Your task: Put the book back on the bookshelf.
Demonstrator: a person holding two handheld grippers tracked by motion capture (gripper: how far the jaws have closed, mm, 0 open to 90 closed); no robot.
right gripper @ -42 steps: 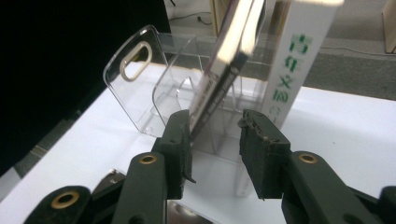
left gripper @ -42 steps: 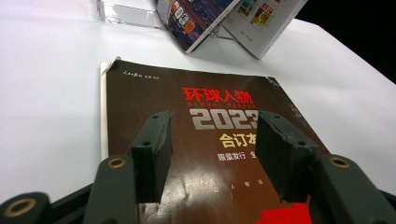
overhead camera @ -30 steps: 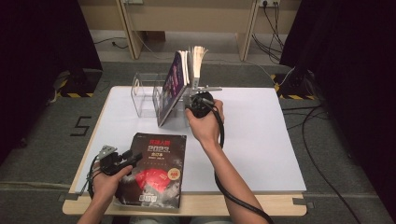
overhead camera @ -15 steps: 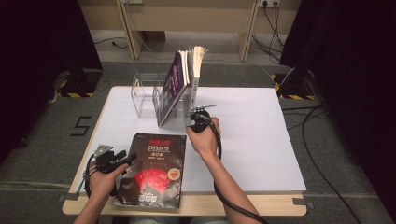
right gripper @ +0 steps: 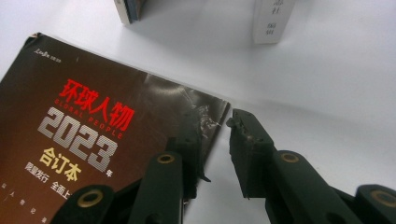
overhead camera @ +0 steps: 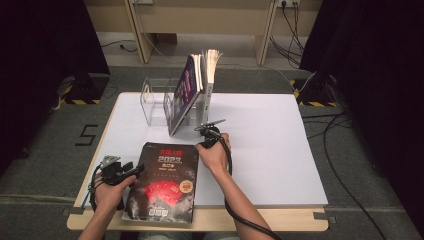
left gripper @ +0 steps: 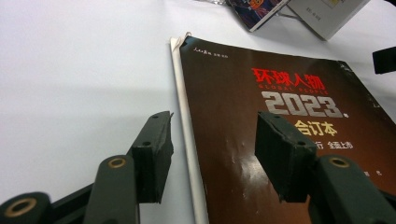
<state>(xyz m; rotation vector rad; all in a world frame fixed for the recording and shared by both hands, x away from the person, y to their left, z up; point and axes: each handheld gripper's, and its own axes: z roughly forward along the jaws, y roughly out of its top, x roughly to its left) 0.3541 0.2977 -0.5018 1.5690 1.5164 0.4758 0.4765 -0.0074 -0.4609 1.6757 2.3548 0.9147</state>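
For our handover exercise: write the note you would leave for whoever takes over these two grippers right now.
Left gripper: open, jaws straddling the spine edge of the dark glossy 2023 magazine, not gripping.
Right gripper: jaws have just been opening; they straddle the magazine's far right corner, grip unclear.
Magazine lies flat at the white table's near edge. Clear acrylic book rack behind holds several upright books.
Done: those books racked. Left, probably: lift this magazine and rack it.

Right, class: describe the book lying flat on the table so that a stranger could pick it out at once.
Start at the white table and look at its near edge, between the person's two hands. There lies the dark book, flat and face up. Unlike the books standing in the clear rack farther back, it has a black cover with red characters and a silver 2023.
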